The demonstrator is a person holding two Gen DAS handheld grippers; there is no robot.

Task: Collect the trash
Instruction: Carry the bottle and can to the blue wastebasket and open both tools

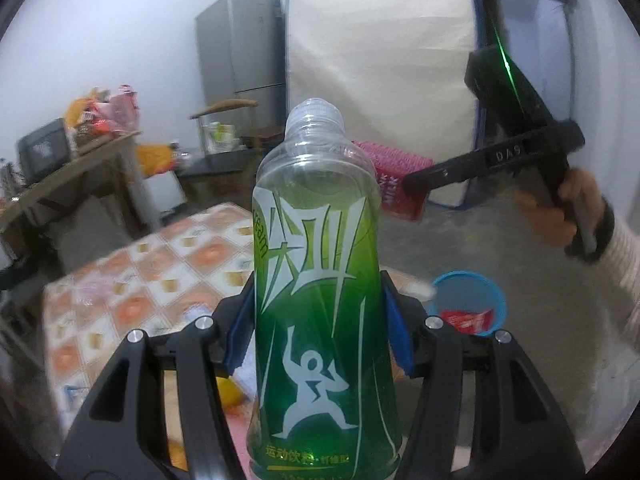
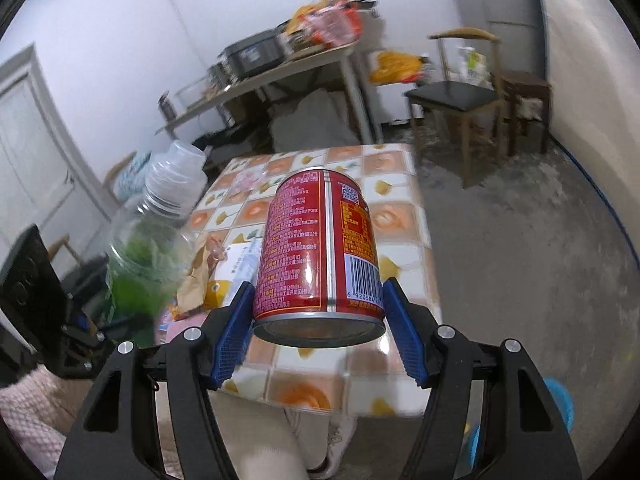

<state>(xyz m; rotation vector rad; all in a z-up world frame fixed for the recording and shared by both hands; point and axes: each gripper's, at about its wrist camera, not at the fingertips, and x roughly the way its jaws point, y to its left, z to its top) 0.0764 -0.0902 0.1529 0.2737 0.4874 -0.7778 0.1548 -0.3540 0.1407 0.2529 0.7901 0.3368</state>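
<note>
My left gripper [image 1: 320, 324] is shut on a clear plastic bottle with a green label [image 1: 320, 300], held upright, its cap end pointing away from me. My right gripper [image 2: 320, 328] is shut on a red drink can [image 2: 320, 248], its blue pads pressed against the can's sides near the bottom rim. In the right wrist view the green bottle [image 2: 148, 248] shows blurred at the left. In the left wrist view the right gripper's body [image 1: 520, 128] shows from the side at the upper right, with a hand on its handle. A blue bin [image 1: 468, 302] on the floor holds a red wrapper.
A low table with an orange-and-white tiled cloth [image 2: 400, 216] carries paper and wrapper scraps [image 2: 208, 276]. Behind stand a cluttered side table [image 2: 280, 76], a chair [image 2: 456, 96], a grey fridge [image 1: 240, 52] and a red crate [image 1: 400, 180]. Concrete floor lies to the right.
</note>
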